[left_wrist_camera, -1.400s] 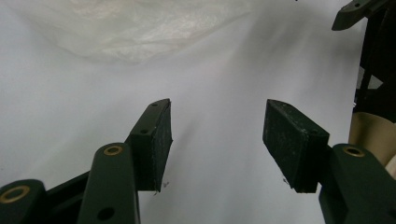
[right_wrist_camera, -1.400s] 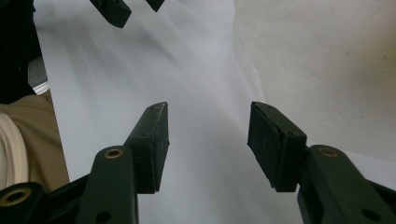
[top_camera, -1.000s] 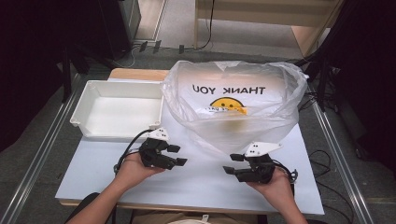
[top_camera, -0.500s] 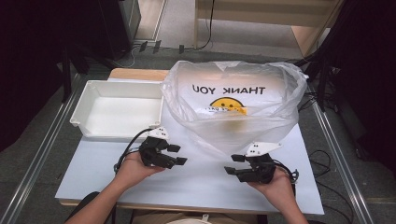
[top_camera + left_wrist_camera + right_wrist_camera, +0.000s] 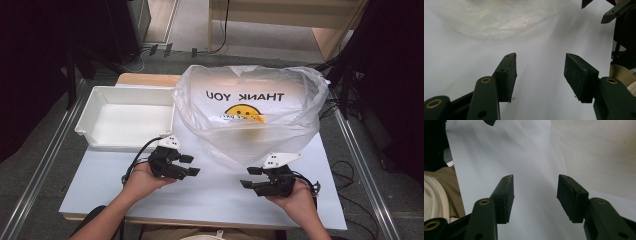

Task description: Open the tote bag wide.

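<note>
High view, seen from above the person's side: a white counter [image 5: 210, 195] carried, from largest to smallest, a clear plastic bag [image 5: 250, 120], a white tray [image 5: 125, 117] and two hand-held tongs. The bag stood on the far right half of the counter, its mouth gaping upward, its front printed with "THANK YOU" in mirrored letters above a yellow smiley face. The tray lay to the left of the bag, close beside it. The left tongs [image 5: 189, 165], held in the person's left hand [image 5: 142, 181], sat low over the counter near its front edge, just short of the bag's lower left side, pointing toward the right. The right tongs [image 5: 250, 177], in the right hand [image 5: 295, 197], faced them from below the bag's front edge, pointing left.

Left gripper view: the left tongs [image 5: 540, 72] stood released, jaws having just been closing slightly, with bare counter between them and the bag [image 5: 491, 20] beyond.

Right gripper view: the right tongs [image 5: 535, 195] were likewise released, holding nothing, the bag [image 5: 599, 152] at upper right.
</note>
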